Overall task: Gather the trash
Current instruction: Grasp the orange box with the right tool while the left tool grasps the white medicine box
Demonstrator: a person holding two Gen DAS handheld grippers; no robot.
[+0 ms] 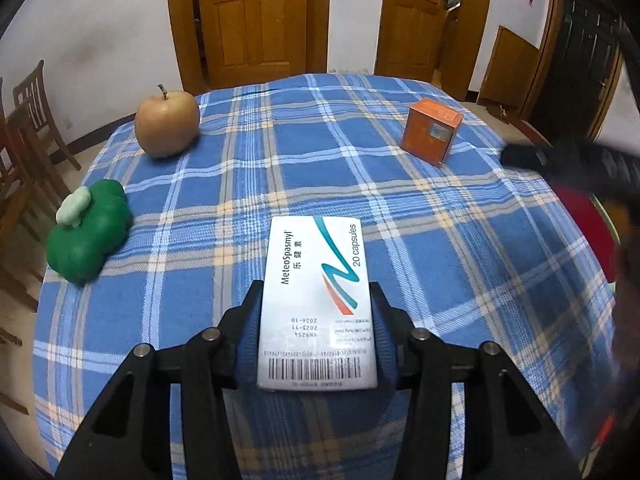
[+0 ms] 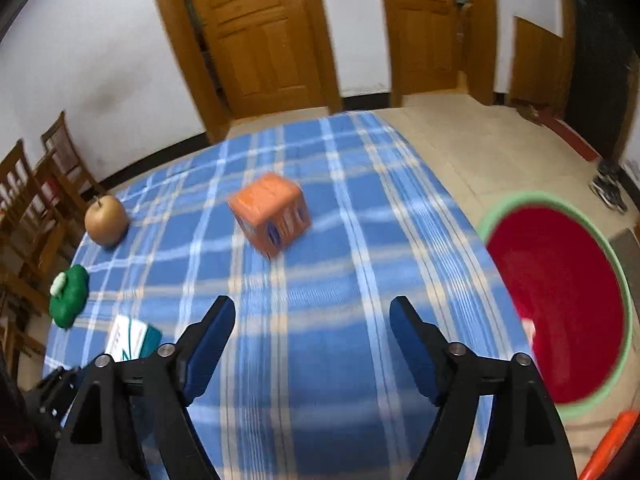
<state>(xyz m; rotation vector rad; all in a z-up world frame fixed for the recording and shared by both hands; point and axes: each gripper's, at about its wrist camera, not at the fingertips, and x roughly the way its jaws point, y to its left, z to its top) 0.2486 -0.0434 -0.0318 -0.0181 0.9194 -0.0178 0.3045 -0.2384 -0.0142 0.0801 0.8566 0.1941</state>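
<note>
My left gripper (image 1: 316, 292) is shut on a white MeteoSpasmyl medicine box (image 1: 318, 304), held flat above the blue plaid tablecloth (image 1: 440, 240). The same box (image 2: 132, 338) shows at the far left of the right wrist view. An orange box (image 1: 432, 130) stands on the cloth at the far right; in the right wrist view the orange box (image 2: 270, 214) is ahead of my right gripper (image 2: 312, 312), which is open and empty above the cloth. A red bin with a green rim (image 2: 560, 304) stands on the floor to the right of the table.
An apple (image 1: 166, 120) and a green toy vegetable (image 1: 90, 232) lie at the table's left. Wooden chairs (image 1: 24, 128) stand left of the table. Wooden doors (image 1: 256, 20) are behind. The other gripper (image 1: 580, 164) shows at the right of the left wrist view.
</note>
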